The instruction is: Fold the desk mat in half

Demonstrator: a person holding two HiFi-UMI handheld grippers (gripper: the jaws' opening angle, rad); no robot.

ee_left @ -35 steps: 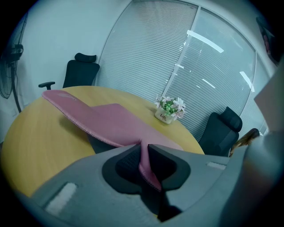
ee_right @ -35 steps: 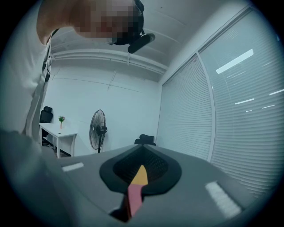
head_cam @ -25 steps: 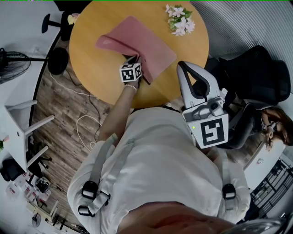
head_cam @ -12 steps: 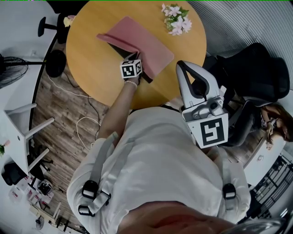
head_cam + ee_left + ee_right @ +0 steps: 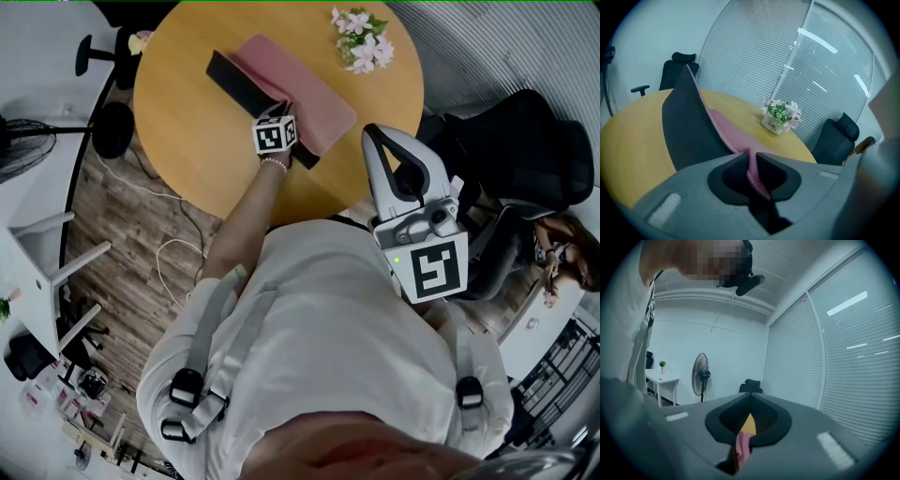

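Note:
The desk mat [image 5: 305, 89] is pink on top and black underneath, and lies on a round wooden table [image 5: 187, 131]. My left gripper [image 5: 284, 114] is shut on the mat's near edge and holds it lifted. The raised flap shows its black underside [image 5: 239, 82]. In the left gripper view the pink edge [image 5: 754, 173] is pinched between the pads, and the black flap [image 5: 689, 126] stands up on the left. My right gripper [image 5: 369, 136] hangs shut off the table's near right edge, by my chest, holding nothing.
A small pot of pink-white flowers [image 5: 361, 42] stands at the table's far right, beyond the mat. Black office chairs [image 5: 525, 159] stand to the right, and another person [image 5: 562, 262] sits there. A cable [image 5: 173, 253] and a fan [image 5: 28, 131] are on the floor to the left.
My left gripper has carried the mat's edge further across the table. The lifted flap has turned over, so its black underside now shows where pink showed before. The right gripper has not moved.

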